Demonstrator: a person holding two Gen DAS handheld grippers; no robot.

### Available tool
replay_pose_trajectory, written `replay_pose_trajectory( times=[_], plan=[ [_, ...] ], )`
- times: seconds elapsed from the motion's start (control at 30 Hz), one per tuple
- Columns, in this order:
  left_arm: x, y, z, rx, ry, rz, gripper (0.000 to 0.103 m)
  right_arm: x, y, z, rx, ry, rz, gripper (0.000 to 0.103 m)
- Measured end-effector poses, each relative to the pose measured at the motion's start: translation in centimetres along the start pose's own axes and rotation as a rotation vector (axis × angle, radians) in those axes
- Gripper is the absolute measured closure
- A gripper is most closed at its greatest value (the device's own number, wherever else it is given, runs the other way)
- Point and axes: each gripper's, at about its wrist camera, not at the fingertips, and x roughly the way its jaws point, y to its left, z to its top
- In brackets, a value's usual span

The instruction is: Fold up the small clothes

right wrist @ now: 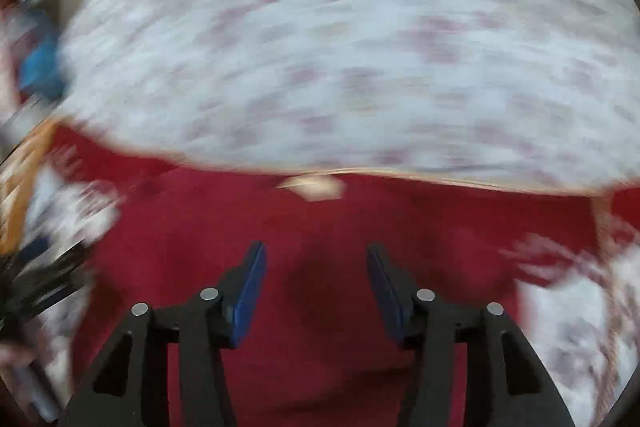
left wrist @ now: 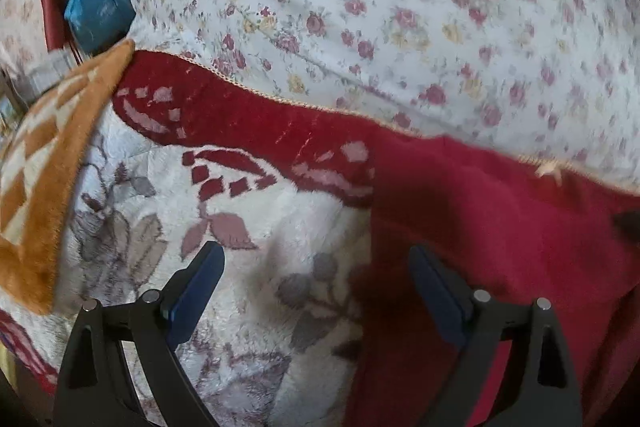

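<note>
While both tools hover with nothing held, the left gripper (left wrist: 316,279) stands wide apart over the plush floral blanket (left wrist: 248,267), just beside the red garment's (left wrist: 500,227) left edge; a pinch here could catch blanket pile too. Further right, the right gripper (right wrist: 316,275), jaws half spread and empty, hangs over the garment's middle. The garment seems to lie lengthways from near to far, tag (right wrist: 312,187) at the far edge, though blur leaves this uncertain.

Right view smeared; red garment (right wrist: 320,227) perhaps cropped
</note>
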Motion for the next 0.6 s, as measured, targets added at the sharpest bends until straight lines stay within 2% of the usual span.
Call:
replay_pose_trajectory(
  times=[0.1,0.17,0.23,0.27,0.3,0.37,0.47,0.57,0.6],
  plan=[
    [-0.4,1.2,0.9,-0.062,-0.036,-0.018,0.01,3.3,3.9,1.1,-0.048,0.028,0.072,0.047],
    [0.6,1.7,1.5,-0.094,-0.019,-0.004,0.01,5.8,5.8,1.4,-0.065,0.055,0.075,0.047],
    [2.1,1.8,1.7,-0.094,0.016,0.01,0.01,8.5,6.6,0.8,-0.076,0.138,0.052,0.047],
    [3.0,1.6,1.5,-0.078,0.046,0.022,0.01,9.1,6.8,0.4,-0.087,0.156,0.027,0.047],
    [3.7,1.3,1.4,-0.054,0.082,0.036,0.01,8.6,6.8,0.0,-0.106,0.119,0.014,0.047],
    [4.8,0.3,0.7,0.023,0.141,0.068,0.01,8.0,6.5,0.0,-0.119,0.127,-0.007,0.047],
    [4.6,-0.8,0.3,0.103,0.114,0.128,0.01,7.5,4.8,1.1,-0.071,0.09,-0.042,0.047],
    [4.5,-0.8,0.2,0.117,0.116,0.151,0.01,9.7,3.8,1.7,-0.076,0.142,-0.09,0.044],
    [4.6,-0.7,0.2,0.113,0.119,0.152,0.01,9.9,3.4,1.5,-0.073,0.133,-0.077,0.044]
  ],
)
